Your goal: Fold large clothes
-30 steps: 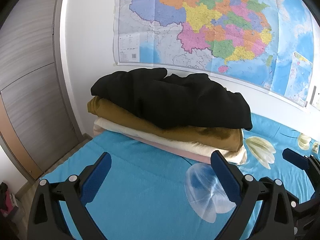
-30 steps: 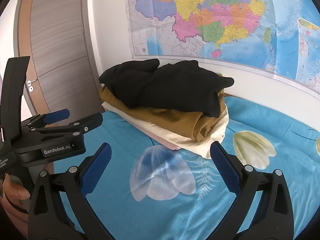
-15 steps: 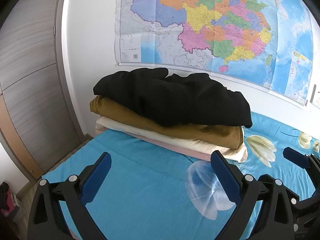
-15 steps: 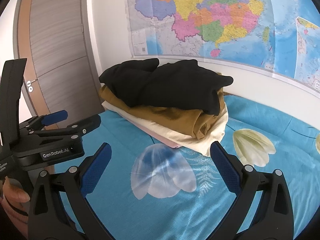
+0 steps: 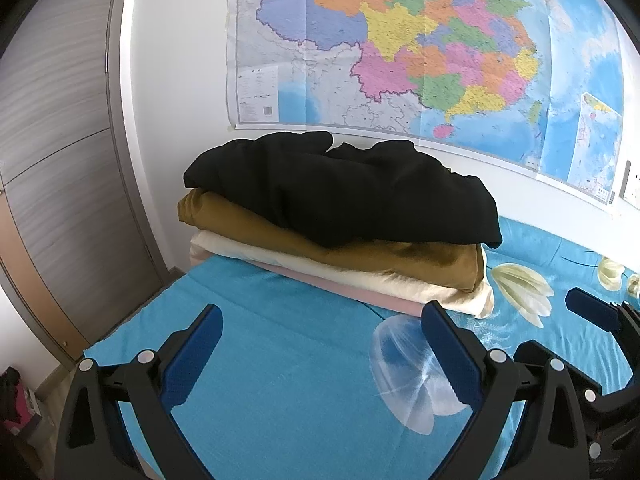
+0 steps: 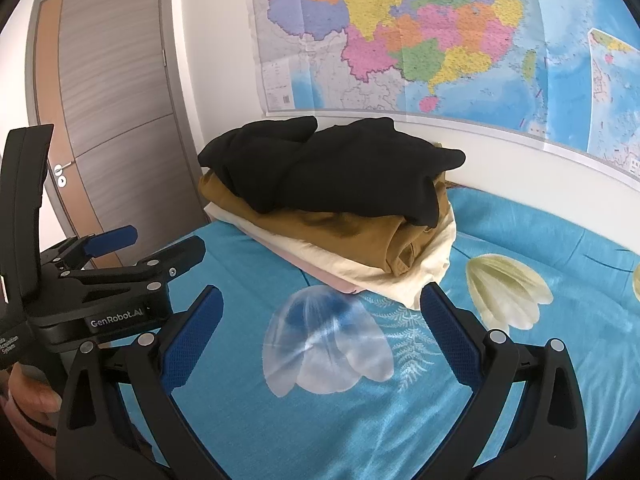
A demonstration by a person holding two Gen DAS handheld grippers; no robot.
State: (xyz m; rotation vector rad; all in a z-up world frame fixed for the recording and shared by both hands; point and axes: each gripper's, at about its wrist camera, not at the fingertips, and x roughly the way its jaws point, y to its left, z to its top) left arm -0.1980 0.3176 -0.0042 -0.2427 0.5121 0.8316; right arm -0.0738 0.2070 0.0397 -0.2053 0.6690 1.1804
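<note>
Above the blue bedsheet (image 5: 280, 360), the left gripper (image 5: 320, 344) and right gripper (image 6: 320, 320) are held spread apart, empty, facing stacked folded clothes (image 5: 340, 216).

A stack of folded clothes (image 5: 340, 232) lies on the turquoise flower-print bed (image 5: 280, 360) against the wall, below the paper wall map (image 5: 400, 48), the grey wooden door (image 6: 112, 80) to its left.

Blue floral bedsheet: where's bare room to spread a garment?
Free: the blue floral bedsheet between the open grippers and the stacked clothes, and right of the stack toward the cream flower print. Crowded: the far corner under the wall map, where the black garment tops the pile.
</note>
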